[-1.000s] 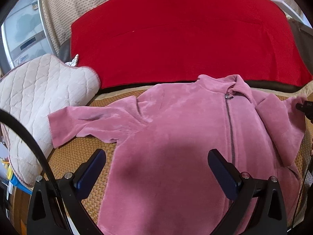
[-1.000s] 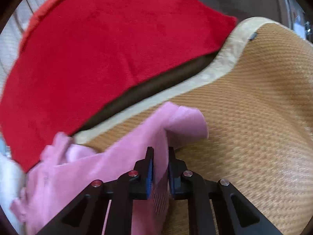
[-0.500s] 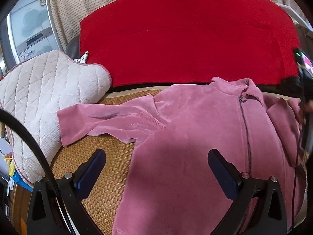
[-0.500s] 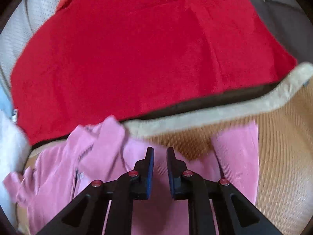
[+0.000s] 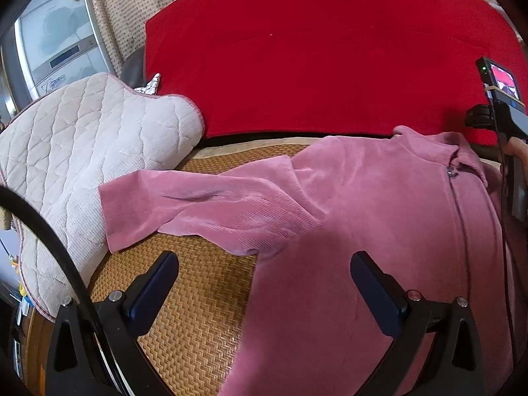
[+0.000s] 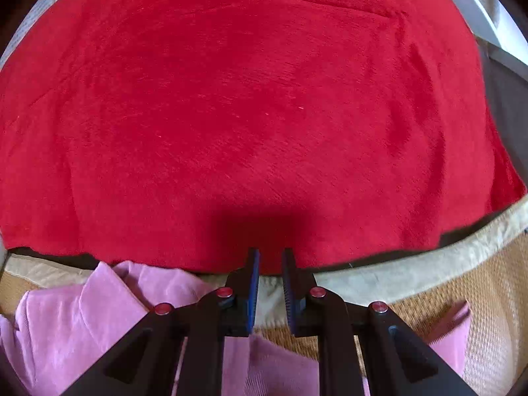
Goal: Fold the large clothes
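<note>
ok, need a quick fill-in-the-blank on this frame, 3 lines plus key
1. The pink jacket lies on a woven ____.
2. The blanket behind the jacket is ____.
3. The left gripper hangs with its jaws ____ and nothing between them.
4. The jacket's outstretched sleeve ends at a quilted ____.

Missing words: mat; red; open; cushion

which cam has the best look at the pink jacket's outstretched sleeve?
Left wrist. The outstretched sleeve of the pink corduroy zip jacket lies full length across the woven straw mat, cuff against the quilted white cushion. The right wrist view shows only the jacket's collar side and another pink edge, not that sleeve.
</note>
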A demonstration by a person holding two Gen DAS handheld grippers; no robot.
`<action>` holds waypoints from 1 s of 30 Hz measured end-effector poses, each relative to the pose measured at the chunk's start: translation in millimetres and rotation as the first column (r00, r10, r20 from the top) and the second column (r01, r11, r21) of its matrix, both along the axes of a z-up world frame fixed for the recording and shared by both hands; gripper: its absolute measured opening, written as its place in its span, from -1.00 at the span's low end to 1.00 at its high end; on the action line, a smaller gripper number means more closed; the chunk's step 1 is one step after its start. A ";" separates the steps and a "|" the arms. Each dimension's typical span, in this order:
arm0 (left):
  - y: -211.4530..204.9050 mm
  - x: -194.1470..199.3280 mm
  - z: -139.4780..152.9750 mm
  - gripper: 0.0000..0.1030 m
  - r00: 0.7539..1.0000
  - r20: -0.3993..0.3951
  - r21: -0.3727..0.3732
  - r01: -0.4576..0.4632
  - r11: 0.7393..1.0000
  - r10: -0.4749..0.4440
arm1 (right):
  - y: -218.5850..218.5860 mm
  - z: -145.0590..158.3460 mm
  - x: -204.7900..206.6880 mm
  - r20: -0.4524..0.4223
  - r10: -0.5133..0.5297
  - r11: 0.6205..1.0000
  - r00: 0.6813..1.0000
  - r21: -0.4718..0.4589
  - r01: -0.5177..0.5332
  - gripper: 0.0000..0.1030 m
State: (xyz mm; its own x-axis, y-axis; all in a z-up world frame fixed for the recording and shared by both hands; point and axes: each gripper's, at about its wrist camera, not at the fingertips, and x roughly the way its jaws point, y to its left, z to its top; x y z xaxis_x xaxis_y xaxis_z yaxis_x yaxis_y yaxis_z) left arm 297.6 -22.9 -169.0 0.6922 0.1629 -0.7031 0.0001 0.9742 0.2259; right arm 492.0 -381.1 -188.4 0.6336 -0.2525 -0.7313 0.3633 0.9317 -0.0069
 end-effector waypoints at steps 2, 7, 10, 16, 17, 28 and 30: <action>0.5 2.9 -1.8 1.00 1.000 0.000 0.007 -0.002 1.000 0.002 | -1.2 -1.9 4.8 0.020 0.006 1.000 1.000 0.008 -0.006 -0.69; -1.1 6.4 -5.6 1.00 1.000 -0.005 0.022 -0.002 1.000 0.002 | -0.8 1.4 6.8 0.088 0.031 0.999 0.996 0.006 -0.031 -0.69; -1.8 7.0 -5.9 1.00 1.000 -0.007 0.031 -0.003 1.000 0.003 | 1.7 6.0 4.2 0.123 0.045 0.999 0.991 -0.011 -0.044 -0.68; -4.7 5.3 -3.8 1.00 1.000 0.000 0.036 -0.003 0.999 0.003 | 17.8 13.3 -10.6 0.179 0.053 0.997 0.982 -0.063 -0.043 -0.67; -5.5 5.3 -3.7 1.00 1.000 0.000 0.037 -0.002 0.999 0.002 | 17.5 13.2 -11.6 0.182 0.054 0.997 0.982 -0.060 -0.044 -0.67; -11.5 4.3 -1.2 1.00 1.000 -0.002 0.043 0.007 0.999 -0.007 | -33.4 19.9 -26.0 0.186 -0.044 0.999 0.981 0.007 0.043 -0.66; -13.3 2.0 1.3 1.00 1.000 0.002 0.034 0.016 0.999 -0.016 | -48.1 22.0 -37.9 0.181 -0.050 0.998 0.982 0.048 0.042 -0.22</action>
State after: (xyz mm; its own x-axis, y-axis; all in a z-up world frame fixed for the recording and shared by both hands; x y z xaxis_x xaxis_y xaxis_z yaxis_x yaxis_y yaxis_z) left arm 299.6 -36.3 -167.7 0.6965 0.1756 -0.6957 0.0153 0.9657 0.2591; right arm 454.1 -429.3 -166.4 0.7457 -0.2549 -0.6156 0.3974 0.9118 0.1038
